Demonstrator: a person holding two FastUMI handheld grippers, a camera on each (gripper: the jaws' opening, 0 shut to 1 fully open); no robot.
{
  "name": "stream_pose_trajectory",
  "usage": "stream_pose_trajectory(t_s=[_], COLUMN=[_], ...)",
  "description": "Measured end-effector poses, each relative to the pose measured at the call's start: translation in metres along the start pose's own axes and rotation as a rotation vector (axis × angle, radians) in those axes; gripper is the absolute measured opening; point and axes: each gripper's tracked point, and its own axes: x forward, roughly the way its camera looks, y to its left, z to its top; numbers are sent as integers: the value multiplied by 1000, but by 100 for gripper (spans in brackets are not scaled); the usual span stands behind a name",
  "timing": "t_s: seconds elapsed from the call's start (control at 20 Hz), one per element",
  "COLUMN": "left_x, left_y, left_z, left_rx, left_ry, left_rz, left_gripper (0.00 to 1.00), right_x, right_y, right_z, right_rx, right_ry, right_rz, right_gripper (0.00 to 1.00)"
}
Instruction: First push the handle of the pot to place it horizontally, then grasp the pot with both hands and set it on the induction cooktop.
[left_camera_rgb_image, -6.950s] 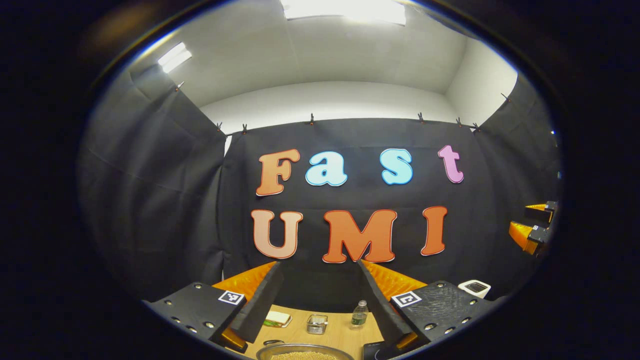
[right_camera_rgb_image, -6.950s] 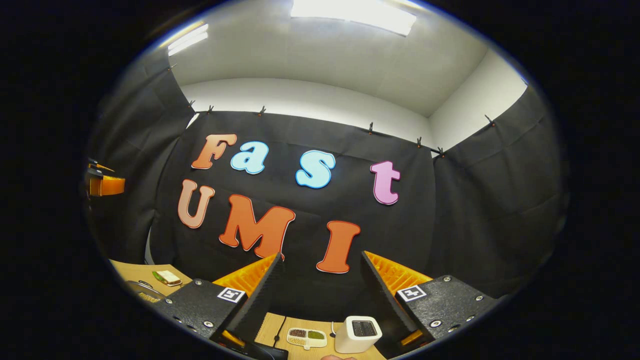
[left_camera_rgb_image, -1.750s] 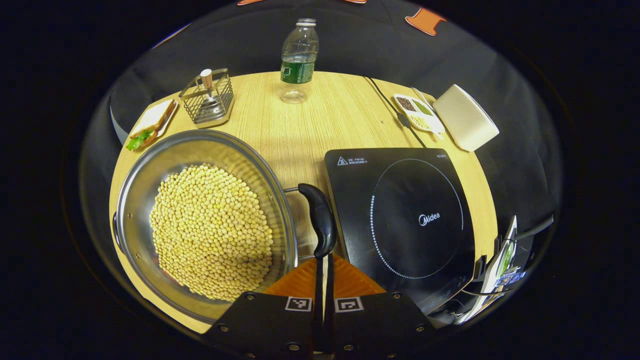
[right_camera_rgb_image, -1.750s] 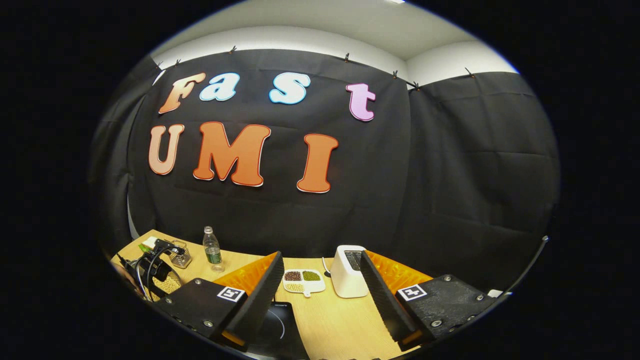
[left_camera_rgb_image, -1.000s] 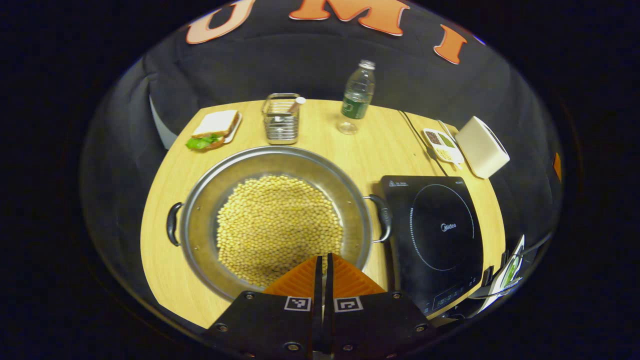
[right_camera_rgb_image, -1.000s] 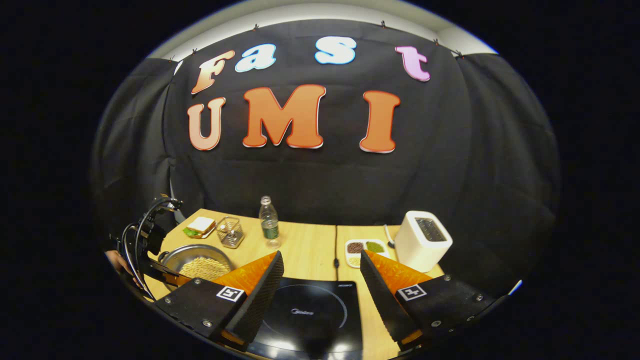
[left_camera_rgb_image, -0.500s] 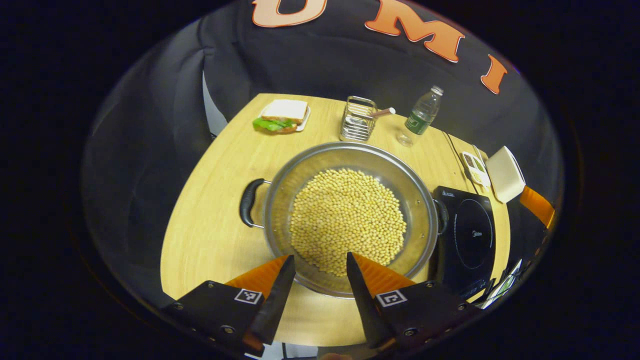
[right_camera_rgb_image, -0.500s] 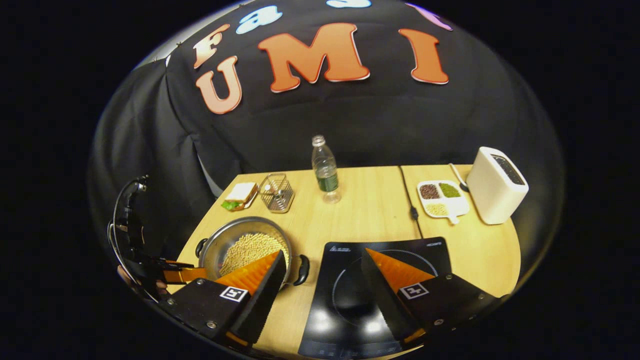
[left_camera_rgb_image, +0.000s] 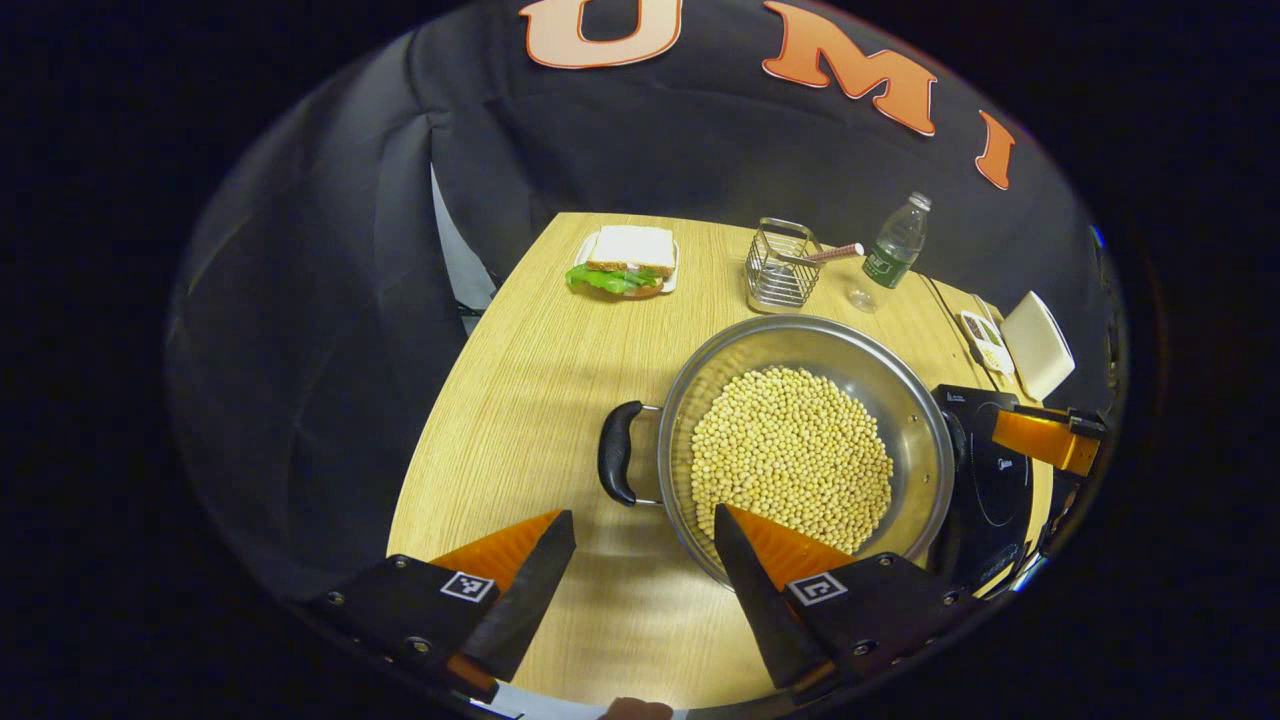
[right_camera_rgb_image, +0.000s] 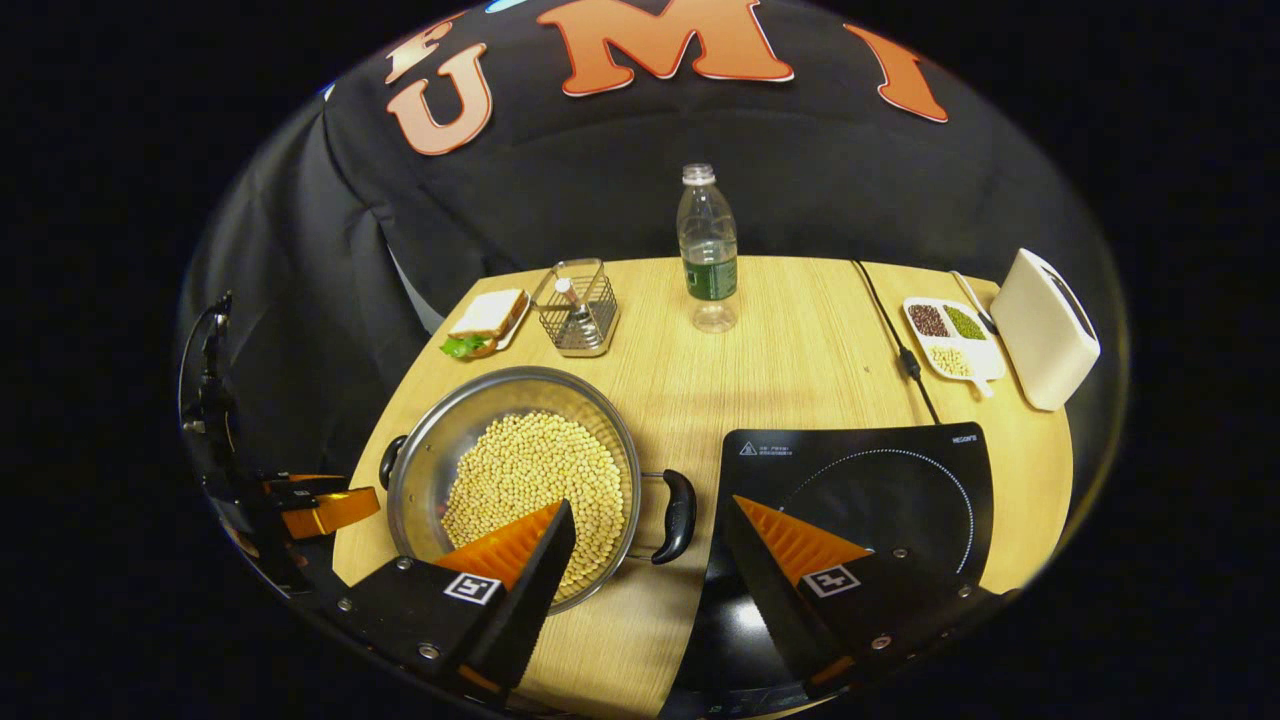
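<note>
Hovering: two grippers, left (left_camera_rgb_image: 640, 575) and right (right_camera_rgb_image: 648, 565), fingers spread, empty; one pot (right_camera_rgb_image: 450, 440), two handles.

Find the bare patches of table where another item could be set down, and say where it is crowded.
Free: the wood left of the pot, below the sandwich, and the stretch between the bottle and the induction cooktop. Crowded: the far edge around the wire basket, and the corner with the toaster and divided dish.

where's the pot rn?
Pot sits on the table, left of the cooktop in the right gripper view, sandwich and wire basket behind it.
</note>
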Motion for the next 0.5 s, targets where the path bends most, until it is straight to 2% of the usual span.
stream_pose_trajectory(t_s=[0.15, 0.3, 0.5], left_x=[14, 30, 51], left_y=[8, 13, 13], left_z=[6, 11, 19], left_rx=[17, 36, 57], left_ry=[-3, -1, -18], left_rz=[-3, -12, -41], left_gripper=[90, 90, 91], right_x=[16, 35, 54], right_y=[7, -3, -2], right_z=[-6, -15, -21], right_rx=[11, 9, 34], right_ry=[26, 63, 97], right_rz=[-7, -71, -79], right_gripper=[93, 92, 92])
